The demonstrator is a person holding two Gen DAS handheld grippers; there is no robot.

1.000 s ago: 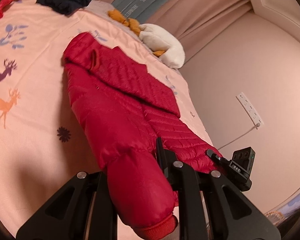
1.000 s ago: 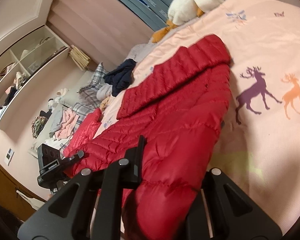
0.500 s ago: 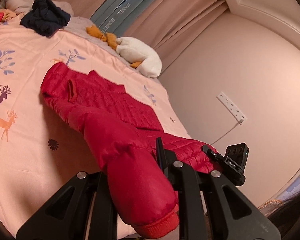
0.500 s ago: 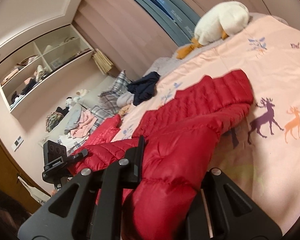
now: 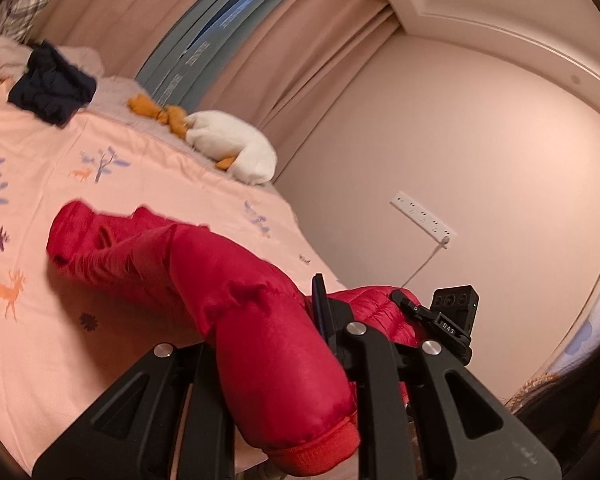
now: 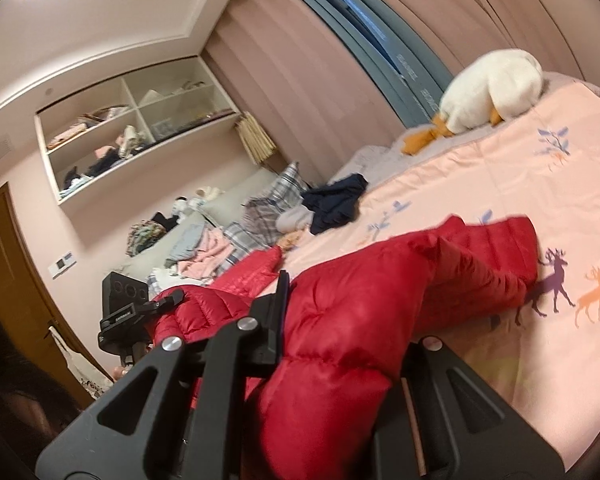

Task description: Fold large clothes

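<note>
Nearest, the left gripper point(image 5: 260, 364) has its narrow jaws clamped on a ribbed cuff end of a red quilted puffer jacket point(image 5: 236, 292). The right gripper point(image 6: 340, 364) pinches another padded part of the same jacket point(image 6: 380, 300). The glossy, stitched garment runs lengthwise away from both grippers, near end lifted, far end resting on a pink bedspread printed with deer point(image 5: 40, 160). Beyond lie a dark navy crumpled garment point(image 5: 52, 84), a white plush duck point(image 6: 496, 88), and beige pleated curtains point(image 6: 300, 60).

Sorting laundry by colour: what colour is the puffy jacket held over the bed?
Red, with a ribbed red cuff; the jacket shows best in the left wrist view.
</note>
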